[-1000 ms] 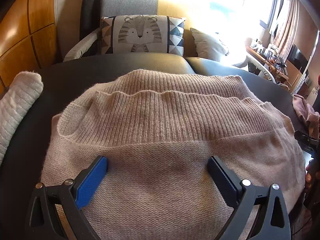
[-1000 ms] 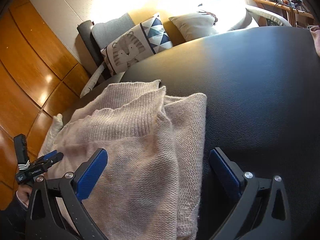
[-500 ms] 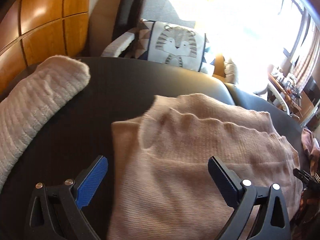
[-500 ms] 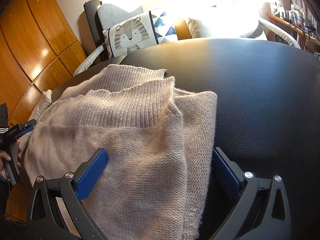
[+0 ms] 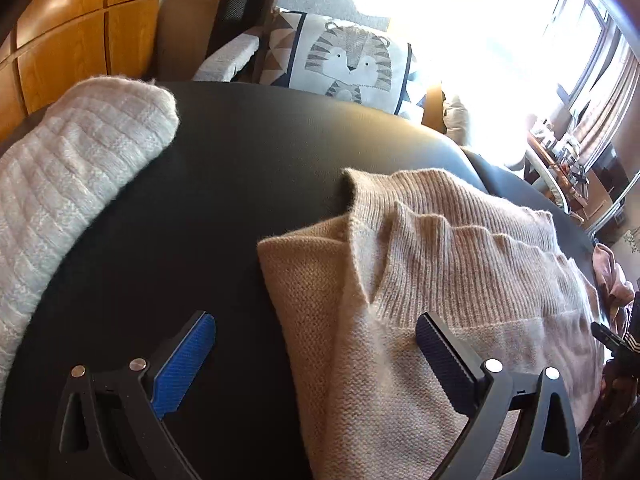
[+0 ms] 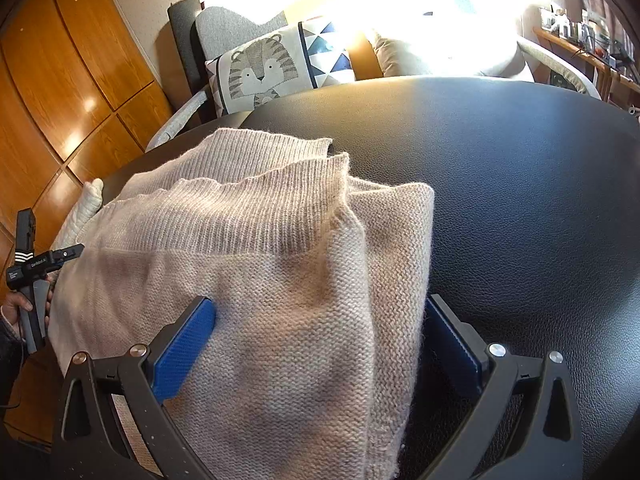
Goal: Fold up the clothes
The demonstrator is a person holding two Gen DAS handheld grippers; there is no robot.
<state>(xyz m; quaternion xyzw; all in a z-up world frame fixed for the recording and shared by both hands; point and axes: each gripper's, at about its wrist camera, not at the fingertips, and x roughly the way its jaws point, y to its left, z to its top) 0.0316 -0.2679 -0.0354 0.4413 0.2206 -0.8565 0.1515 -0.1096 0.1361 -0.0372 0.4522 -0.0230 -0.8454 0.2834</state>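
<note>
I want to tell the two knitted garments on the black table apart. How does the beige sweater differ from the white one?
The beige sweater is pinkish beige with a fine knit and a ribbed band; the white sweater is off-white with a chunkier, blocky pattern. The beige sweater lies folded in layers near both grippers; the white sweater lies off at the table's left edge, away from both. Both are soft knitwear resting on the same table.

Tiger-print cushion (image 5: pixel 348 64) on grey chair (image 6: pixel 236 28), wooden wall panels (image 6: pixel 60 72), black leather surface (image 6: pixel 520 168), curtained window (image 5: pixel 600 80)
</note>
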